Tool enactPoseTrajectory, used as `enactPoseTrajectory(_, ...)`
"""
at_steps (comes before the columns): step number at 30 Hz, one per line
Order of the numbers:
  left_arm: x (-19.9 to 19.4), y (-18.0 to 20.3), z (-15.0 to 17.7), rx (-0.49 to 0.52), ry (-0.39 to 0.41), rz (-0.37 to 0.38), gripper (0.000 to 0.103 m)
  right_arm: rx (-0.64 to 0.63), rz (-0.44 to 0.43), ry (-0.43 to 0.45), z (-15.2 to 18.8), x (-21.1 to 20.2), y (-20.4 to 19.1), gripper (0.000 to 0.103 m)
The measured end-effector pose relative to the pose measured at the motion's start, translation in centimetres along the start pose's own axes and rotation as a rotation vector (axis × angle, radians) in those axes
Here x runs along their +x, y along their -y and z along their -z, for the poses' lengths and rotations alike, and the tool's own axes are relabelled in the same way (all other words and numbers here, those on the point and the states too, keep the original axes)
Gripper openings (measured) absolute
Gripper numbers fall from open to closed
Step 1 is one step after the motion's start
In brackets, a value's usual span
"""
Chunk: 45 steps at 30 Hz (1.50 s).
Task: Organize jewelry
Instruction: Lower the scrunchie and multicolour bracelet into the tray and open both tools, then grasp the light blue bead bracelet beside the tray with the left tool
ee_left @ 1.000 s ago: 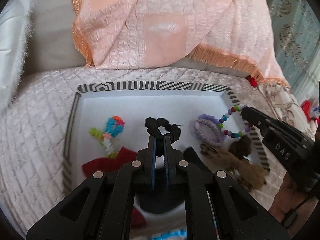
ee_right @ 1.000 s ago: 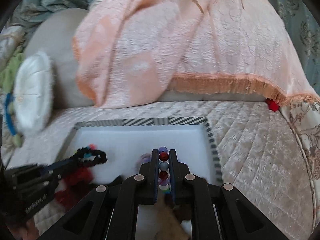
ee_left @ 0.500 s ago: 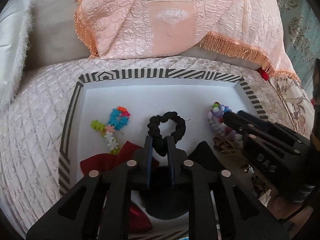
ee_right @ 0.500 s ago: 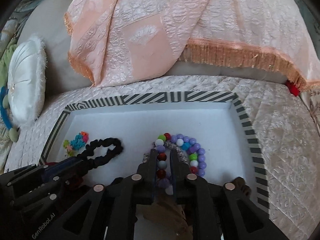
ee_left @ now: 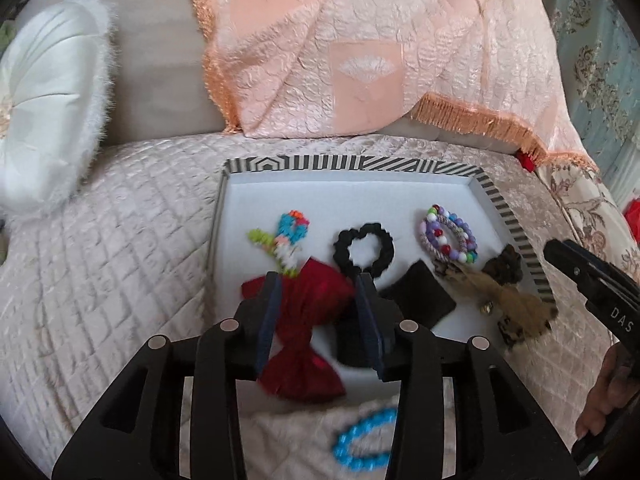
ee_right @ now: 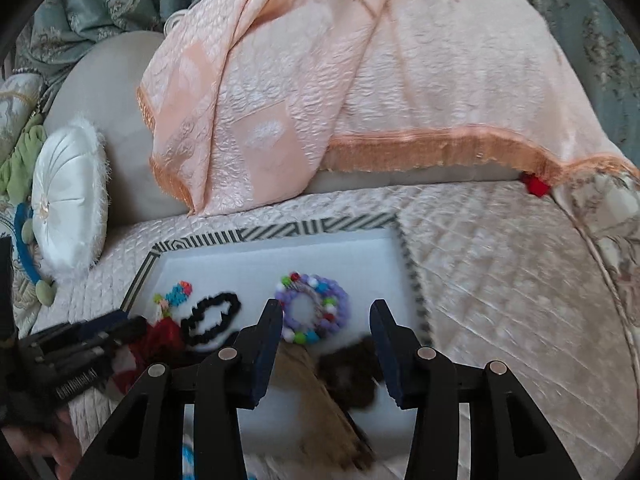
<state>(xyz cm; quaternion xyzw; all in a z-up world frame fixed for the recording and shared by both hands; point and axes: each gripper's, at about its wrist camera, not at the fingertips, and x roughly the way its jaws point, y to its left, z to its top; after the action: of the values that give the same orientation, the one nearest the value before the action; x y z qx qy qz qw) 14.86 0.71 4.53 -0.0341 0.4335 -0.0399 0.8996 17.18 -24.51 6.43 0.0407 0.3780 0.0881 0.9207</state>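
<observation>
A white tray with a striped rim (ee_left: 360,162) (ee_right: 280,233) lies on the quilted seat. In it lie a black scrunchie (ee_left: 363,249) (ee_right: 212,316), a purple beaded bracelet (ee_left: 448,237) (ee_right: 314,308), a multicoloured bead piece (ee_left: 288,240) (ee_right: 176,295), a red bow (ee_left: 308,320), a black bow (ee_left: 416,292) and a brown furry clip (ee_left: 508,292) (ee_right: 348,376). My left gripper (ee_left: 318,284) is open and empty above the red bow. My right gripper (ee_right: 326,312) is open and empty just short of the bracelet.
A blue bead bracelet (ee_left: 362,440) lies on the quilt in front of the tray. A peach fringed throw (ee_left: 360,52) hangs over the sofa back. A white round cushion (ee_left: 48,96) (ee_right: 68,196) sits at the left.
Both grippers opened and pulled back. The left let go of the black scrunchie and the right let go of the beaded bracelet; both now lie in the tray.
</observation>
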Motion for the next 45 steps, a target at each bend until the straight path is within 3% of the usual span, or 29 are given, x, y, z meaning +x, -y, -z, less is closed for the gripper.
enactPoseTrajectory(7, -3.4, -1.2, 4.2, 0.020, 0.004, -0.018, 0.041, -0.036, 0.048, -0.058, 4.3, -3.5, 1.8, 0.043)
enactPoseTrajectory(12, -4.7, -1.5, 8.0, 0.014, -0.025, 0.016, 0.041, -0.051, 0.093, -0.145, 8.1, -4.5, 2.1, 0.047)
enactPoseTrajectory(16, -3.7, -0.2, 10.0, 0.064, -0.077, 0.016, 0.041, -0.094, 0.046, -0.179, 10.1, -4.6, 1.3, 0.047)
enactPoseTrajectory(21, -2.7, 0.9, 9.7, 0.069, -0.077, 0.027, 0.041, -0.110, 0.038, -0.189, 10.3, -3.8, 1.1, 0.048)
enactPoseTrajectory(29, 0.3, 2.1, 9.8, 0.081, -0.149, 0.023, 0.041, -0.157, -0.027, -0.229, 10.2, -1.8, -0.8, 0.048)
enactPoseTrajectory(33, 1.2, 2.6, 10.0, 0.109, -0.156, 0.010, 0.047, -0.232, -0.003, -0.303, 11.1, 0.1, -1.9, 0.048)
enactPoseTrajectory(38, 1.8, 2.7, 10.1, 0.119, -0.148, 0.008, 0.050, -0.244, 0.004, -0.279, 11.2, 0.7, -2.1, 0.048)
enactPoseTrajectory(40, 1.7, 2.7, 10.2, 0.131, -0.145, 0.015, 0.044, -0.267, 0.016, -0.273, 11.4, 0.7, -2.4, 0.043)
enactPoseTrajectory(42, 1.4, 2.8, 10.4, 0.148, -0.144, 0.030, 0.023, -0.304, 0.009, -0.273, 11.6, 0.5, -3.1, 0.033)
enactPoseTrajectory(44, 0.9, 3.0, 10.6, 0.159, -0.153, 0.056, 0.009, -0.310, -0.002, -0.280, 11.7, 0.1, -3.2, 0.025)
enactPoseTrajectory(45, 0.7, 3.0, 10.7, 0.167, -0.153, 0.056, 0.009, -0.303, -0.010, -0.285, 11.7, 0.0, -3.2, 0.020)
